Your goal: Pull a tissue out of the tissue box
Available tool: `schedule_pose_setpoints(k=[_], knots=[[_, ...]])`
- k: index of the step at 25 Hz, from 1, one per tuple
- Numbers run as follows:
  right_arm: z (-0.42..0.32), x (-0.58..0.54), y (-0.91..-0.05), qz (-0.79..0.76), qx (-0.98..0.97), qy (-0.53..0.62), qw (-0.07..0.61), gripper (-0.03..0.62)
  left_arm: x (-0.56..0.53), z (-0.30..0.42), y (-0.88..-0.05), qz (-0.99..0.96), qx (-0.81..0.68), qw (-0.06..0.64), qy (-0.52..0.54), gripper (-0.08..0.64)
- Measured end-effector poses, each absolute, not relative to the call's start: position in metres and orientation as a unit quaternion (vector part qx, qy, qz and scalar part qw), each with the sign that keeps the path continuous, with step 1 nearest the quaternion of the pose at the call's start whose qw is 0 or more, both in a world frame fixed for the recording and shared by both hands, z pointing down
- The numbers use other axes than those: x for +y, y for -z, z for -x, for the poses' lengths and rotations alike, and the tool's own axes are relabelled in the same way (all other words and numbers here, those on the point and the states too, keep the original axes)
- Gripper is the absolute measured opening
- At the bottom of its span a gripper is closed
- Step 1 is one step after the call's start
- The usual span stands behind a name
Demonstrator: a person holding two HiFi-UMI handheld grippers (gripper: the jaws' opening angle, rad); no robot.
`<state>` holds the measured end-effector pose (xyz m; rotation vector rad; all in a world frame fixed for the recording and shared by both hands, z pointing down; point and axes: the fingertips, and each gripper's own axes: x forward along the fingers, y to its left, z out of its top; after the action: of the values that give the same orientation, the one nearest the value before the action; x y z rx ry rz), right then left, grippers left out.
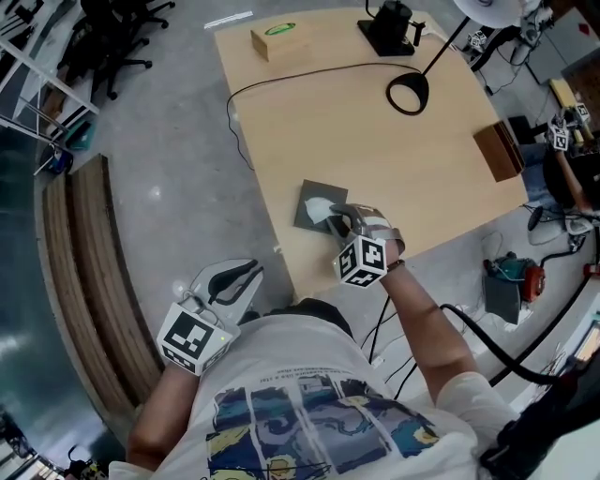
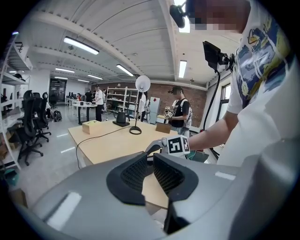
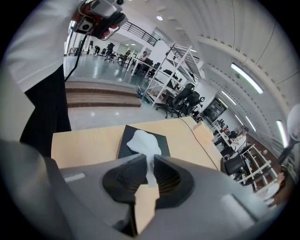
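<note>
A dark tissue box (image 1: pixel 307 216) lies flat near the front edge of the wooden table (image 1: pixel 394 178), with a white tissue (image 1: pixel 319 206) sticking up from its slot. My right gripper (image 1: pixel 339 221) reaches over the box from the near side. In the right gripper view the box (image 3: pixel 126 144) lies just past the jaws, and a strip of the tissue (image 3: pixel 143 142) runs down between them; the right gripper (image 3: pixel 151 164) is shut on it. My left gripper (image 1: pixel 239 279) hangs off the table's left side over the floor. Its jaws (image 2: pixel 152 158) stand together with nothing between them.
A wooden box with a green oval top (image 1: pixel 279 39) sits at the table's far left corner. A black lamp base (image 1: pixel 392 28) and its ring head (image 1: pixel 408 94) stand at the back, with a black cable (image 1: pixel 281 80) trailing left. A brown box (image 1: pixel 497 150) sits at the right edge.
</note>
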<state>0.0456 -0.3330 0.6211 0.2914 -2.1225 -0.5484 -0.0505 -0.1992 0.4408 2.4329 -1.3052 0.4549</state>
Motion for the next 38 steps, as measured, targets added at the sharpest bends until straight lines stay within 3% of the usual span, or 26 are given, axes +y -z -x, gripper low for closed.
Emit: schedule_pose_setpoints(k=[7, 38], knots=[[-0.041, -0.332, -0.616, -0.121, -0.861, 0.211, 0.447, 0.011, -0.204, 0.055, -0.438, -0.86, -0.455, 0.169, -0.155, 0.044], [-0.045, -0.325, -0.561, -0.234, -0.837, 0.179, 0.46, 0.006, -0.16, 0.094, -0.436, -0.884, -0.418, 0.16, -0.135, 0.044]])
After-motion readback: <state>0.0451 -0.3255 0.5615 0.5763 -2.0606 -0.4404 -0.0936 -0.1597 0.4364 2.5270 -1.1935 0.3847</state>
